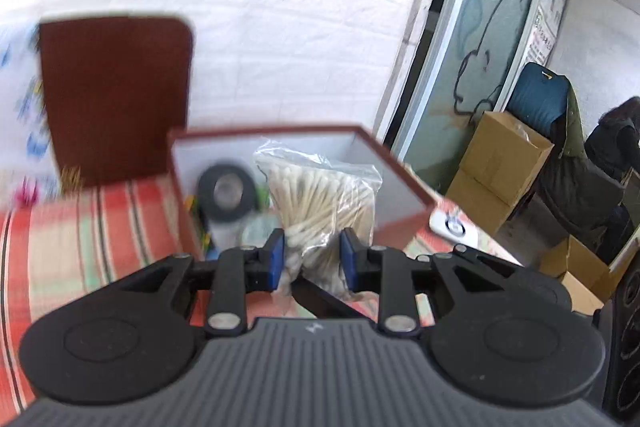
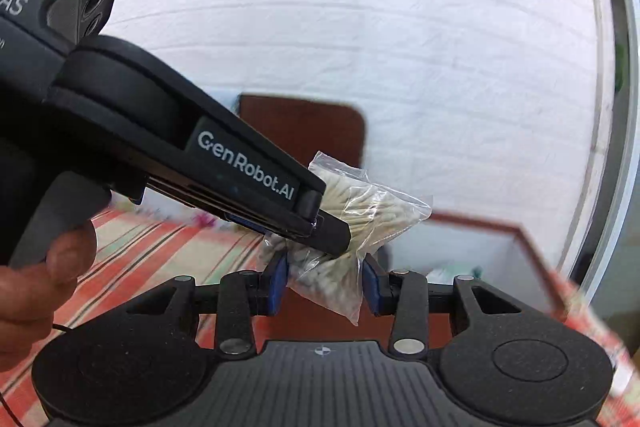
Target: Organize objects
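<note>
Two tongs are seen meeting on one clear plastic bag of cotton swabs, crinkled and packed with pale sticks. In the left wrist view, at nine o'clock a striped cloth of red, cream and green covers the worktop, and a flat maroon lid with rounded corners is propped against the white brick wall. At centre, an open box with maroon rim and white inner walls is shown holding a roll of black tape and, further right, the bag standing upright. The left tongs are closed partway, blue pads pressed on the bag's lower end. At three o'clock, stacked cardboard cartons appear only here. In the right wrist view, the right tongs sit partly open around the bag's bottom corner; whether their pads touch it cannot be told.
</note>
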`<move>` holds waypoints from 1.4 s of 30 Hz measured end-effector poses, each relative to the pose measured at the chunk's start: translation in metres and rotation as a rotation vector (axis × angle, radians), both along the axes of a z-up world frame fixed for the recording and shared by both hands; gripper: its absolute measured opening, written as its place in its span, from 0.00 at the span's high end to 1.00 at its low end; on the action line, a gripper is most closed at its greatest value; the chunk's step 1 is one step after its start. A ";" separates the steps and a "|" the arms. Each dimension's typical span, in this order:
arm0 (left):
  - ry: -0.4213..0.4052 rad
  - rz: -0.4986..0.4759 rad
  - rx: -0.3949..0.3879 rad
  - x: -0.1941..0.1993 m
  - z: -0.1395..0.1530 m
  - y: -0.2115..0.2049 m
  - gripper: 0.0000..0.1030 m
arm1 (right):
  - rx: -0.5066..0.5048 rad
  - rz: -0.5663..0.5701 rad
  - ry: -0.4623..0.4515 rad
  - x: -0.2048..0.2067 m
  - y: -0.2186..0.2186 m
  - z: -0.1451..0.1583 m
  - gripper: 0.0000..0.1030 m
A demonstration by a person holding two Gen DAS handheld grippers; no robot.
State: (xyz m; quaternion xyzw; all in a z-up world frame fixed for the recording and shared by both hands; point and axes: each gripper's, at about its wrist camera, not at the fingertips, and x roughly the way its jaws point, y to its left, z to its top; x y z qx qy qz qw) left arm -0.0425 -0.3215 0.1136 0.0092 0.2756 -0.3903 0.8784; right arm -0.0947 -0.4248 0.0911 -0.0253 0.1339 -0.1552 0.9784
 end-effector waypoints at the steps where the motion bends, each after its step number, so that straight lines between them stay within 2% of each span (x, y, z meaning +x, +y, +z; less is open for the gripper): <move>1: -0.010 -0.004 0.008 0.006 0.003 -0.011 0.69 | -0.004 -0.009 -0.004 0.004 -0.010 0.002 0.61; 8: -0.017 -0.030 0.069 0.051 -0.006 -0.087 0.66 | 0.045 -0.081 0.016 0.035 -0.082 -0.011 0.61; 9: -0.028 -0.023 0.082 0.060 -0.011 -0.097 0.65 | 0.046 -0.099 0.020 0.042 -0.092 -0.016 0.58; 10: -0.052 -0.007 0.107 0.068 -0.017 -0.106 0.53 | 0.045 -0.119 0.030 0.057 -0.100 -0.021 0.43; 11: -0.085 0.029 0.139 0.076 -0.025 -0.115 0.44 | 0.044 -0.149 0.051 0.059 -0.104 -0.032 0.36; 13: -0.113 0.094 0.195 0.095 -0.041 -0.123 0.43 | 0.080 -0.190 0.062 0.067 -0.121 -0.043 0.35; 16: -0.046 0.128 0.184 0.115 -0.062 -0.115 0.44 | 0.156 -0.184 0.030 0.064 -0.135 -0.054 0.36; 18: -0.005 0.115 0.162 0.121 -0.067 -0.111 0.45 | 0.171 -0.200 0.028 0.063 -0.137 -0.063 0.33; 20: -0.037 0.116 0.157 0.116 -0.063 -0.112 0.43 | 0.138 -0.213 0.022 0.066 -0.135 -0.068 0.32; 22: -0.071 0.120 0.189 0.111 -0.062 -0.116 0.43 | 0.163 -0.201 0.001 0.063 -0.134 -0.065 0.33; 26: -0.033 0.124 0.149 0.100 -0.049 -0.105 0.43 | 0.156 -0.216 -0.024 0.048 -0.126 -0.053 0.32; 29: -0.058 0.134 0.141 0.081 -0.036 -0.095 0.43 | 0.172 -0.234 -0.062 0.030 -0.118 -0.044 0.31; 37: -0.070 0.179 0.195 0.030 -0.021 -0.067 0.42 | 0.318 -0.322 -0.129 -0.033 -0.098 -0.032 0.30; 42: -0.063 0.224 0.240 0.001 -0.024 -0.046 0.39 | 0.390 -0.316 -0.114 -0.060 -0.082 -0.030 0.30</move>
